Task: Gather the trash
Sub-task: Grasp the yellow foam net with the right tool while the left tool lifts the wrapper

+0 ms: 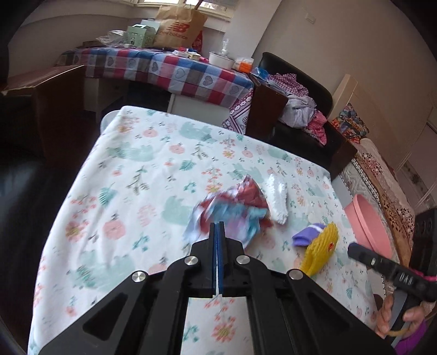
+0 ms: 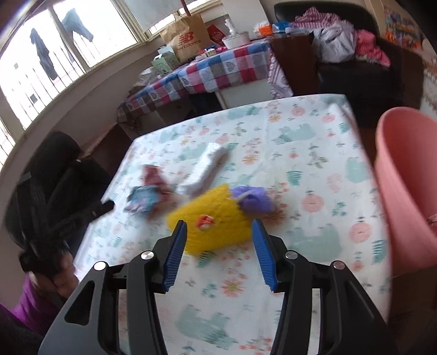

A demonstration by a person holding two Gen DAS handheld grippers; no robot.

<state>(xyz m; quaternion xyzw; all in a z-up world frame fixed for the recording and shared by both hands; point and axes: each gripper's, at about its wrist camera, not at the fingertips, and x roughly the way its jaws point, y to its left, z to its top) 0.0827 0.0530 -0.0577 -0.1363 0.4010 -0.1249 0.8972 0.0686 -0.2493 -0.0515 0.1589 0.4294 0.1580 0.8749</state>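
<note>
Judging from how things lie, the collecting is at its pick-up stage: four pieces of trash are seen on the floral-clothed table [image 1: 131,169], and none is yet carried to the pink bin [image 2: 407,174] that stands just off the table's right edge. The left gripper [image 1: 217,226] is held with its blue pads pressed flat together, and nothing is seen clamped between them; the crumpled red-and-blue wrapper [image 1: 232,207] lies just beyond its tips, blurred, so contact cannot be told. The right gripper [image 2: 218,232] is held about half open and empty, its jaws framing the yellow foam net [image 2: 213,218], which is not touched by the pads. A purple wad [image 2: 252,200] is found touching the net's far side, and a white crumpled packet [image 2: 203,169] lies beside the wrapper. For the next move, the right jaws would need to be lowered around the net and closed on it before it is carried to the bin; the left jaws would have to be reopened before the wrapper could be taken. On the brown paper bag [image 1: 179,26] on the checked table behind, "new balance" and its NB logo can be read; the net's small red sticker is too blurred to be read.
</note>
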